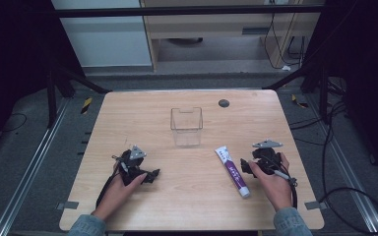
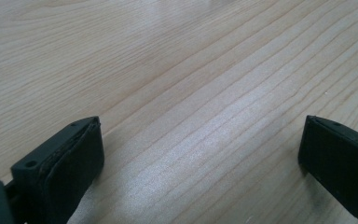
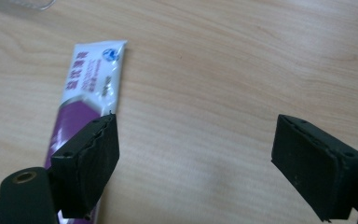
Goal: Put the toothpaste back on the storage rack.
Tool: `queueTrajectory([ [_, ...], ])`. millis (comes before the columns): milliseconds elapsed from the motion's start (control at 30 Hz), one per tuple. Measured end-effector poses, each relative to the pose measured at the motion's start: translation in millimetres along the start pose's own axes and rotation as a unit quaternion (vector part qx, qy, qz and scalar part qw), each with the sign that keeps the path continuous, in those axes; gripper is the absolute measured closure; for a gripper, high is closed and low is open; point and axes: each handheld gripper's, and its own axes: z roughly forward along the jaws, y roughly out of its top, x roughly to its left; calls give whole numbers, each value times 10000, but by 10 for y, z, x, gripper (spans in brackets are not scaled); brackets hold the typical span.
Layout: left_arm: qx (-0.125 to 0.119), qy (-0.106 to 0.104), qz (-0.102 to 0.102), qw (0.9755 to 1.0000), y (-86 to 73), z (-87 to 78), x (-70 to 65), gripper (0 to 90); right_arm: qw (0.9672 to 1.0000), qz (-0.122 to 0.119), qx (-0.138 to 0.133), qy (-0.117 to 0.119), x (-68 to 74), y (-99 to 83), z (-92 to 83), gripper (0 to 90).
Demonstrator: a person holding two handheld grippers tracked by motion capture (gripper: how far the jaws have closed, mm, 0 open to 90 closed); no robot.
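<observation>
Likely a pick of the toothpaste tube, lying flat on the table just beside the right gripper, near the clear container. Right jaws spread wide, tube outside them: shift over, straddle mid-body, close gently. Left gripper spread too, nothing between.

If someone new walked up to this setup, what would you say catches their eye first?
Probably the white and purple tube, lying flat on the wooden table just beside the right gripper, whose jaws stand open. Next comes the clear box standing upright near the table's middle, farther back. The left gripper, also open, rests over bare wood at the near left.
</observation>
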Motion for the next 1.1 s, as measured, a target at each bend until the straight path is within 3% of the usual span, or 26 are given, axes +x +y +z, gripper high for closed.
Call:
queueTrajectory([
  [267, 1, -1, -1, 10000, 0, 0, 0, 0, 9988, -321, 251, 282, 105, 83, -243, 251],
  [433, -2, 3, -2, 10000, 0, 0, 0, 0, 9974, -461, 385, 402, 177, 183, -277, 331],
  [1100, -1, 1, -1, 10000, 0, 0, 0, 0, 9900, -680, 907, 840, 455, 332, -23, 466],
])
